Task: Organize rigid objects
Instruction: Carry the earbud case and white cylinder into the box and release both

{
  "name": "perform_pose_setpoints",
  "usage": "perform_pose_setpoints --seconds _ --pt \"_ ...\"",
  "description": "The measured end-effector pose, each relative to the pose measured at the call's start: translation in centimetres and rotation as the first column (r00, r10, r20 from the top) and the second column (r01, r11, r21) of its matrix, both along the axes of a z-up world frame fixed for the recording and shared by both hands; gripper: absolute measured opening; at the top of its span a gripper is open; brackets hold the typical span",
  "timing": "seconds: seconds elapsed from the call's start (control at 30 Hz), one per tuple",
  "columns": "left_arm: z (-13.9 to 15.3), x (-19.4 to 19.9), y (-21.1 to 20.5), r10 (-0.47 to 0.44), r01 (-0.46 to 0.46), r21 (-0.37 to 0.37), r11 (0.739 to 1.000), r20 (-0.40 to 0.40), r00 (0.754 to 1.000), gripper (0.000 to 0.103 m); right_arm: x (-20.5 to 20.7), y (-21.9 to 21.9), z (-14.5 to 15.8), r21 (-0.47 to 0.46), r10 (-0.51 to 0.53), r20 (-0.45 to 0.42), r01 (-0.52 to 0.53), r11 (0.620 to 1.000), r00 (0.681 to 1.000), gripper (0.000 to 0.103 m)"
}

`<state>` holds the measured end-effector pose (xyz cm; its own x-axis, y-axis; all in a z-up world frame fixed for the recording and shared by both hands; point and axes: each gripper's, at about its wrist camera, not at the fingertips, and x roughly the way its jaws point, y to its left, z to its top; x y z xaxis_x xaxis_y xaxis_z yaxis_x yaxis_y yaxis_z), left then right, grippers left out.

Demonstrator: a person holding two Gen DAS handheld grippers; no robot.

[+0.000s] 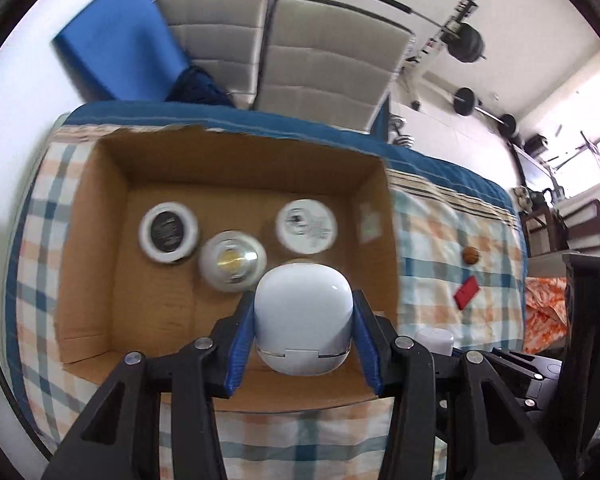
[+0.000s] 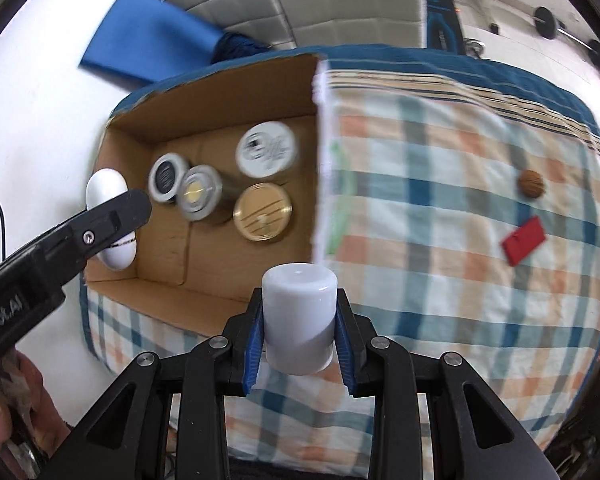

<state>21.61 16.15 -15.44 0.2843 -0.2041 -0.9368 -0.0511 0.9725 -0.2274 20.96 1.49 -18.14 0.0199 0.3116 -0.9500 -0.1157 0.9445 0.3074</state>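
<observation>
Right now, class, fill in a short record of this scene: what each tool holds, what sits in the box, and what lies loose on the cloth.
left tool: shut on a white rounded egg-shaped case, held over the box
right tool: shut on a white cylindrical plastic jar
open brown cardboard box: four round containers, among them a gold-lidded tin and a white printed-lid jar
checked cloth: small brown ball, flat red rectangular piece
</observation>
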Motion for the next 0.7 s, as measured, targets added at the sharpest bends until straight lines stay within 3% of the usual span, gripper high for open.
perform_pose_setpoints --seconds 0.37,0.7 --pt "-7.8 0.4 9.6 0.095 -0.095 0.009 0.995 -0.159 0.983 0.043 2.0 10.0 -8.4 0.028 0.057 -0.152 -0.053 0.998 0.987 0.034" --pt "-14.5 0.9 11.3 0.044 -0.036 0.032 0.999 -0.3 0.953 0.043 2.3 13.7 -13.9 -0.052 0.058 -0.217 -0.071 0.996 0.974 0.034"
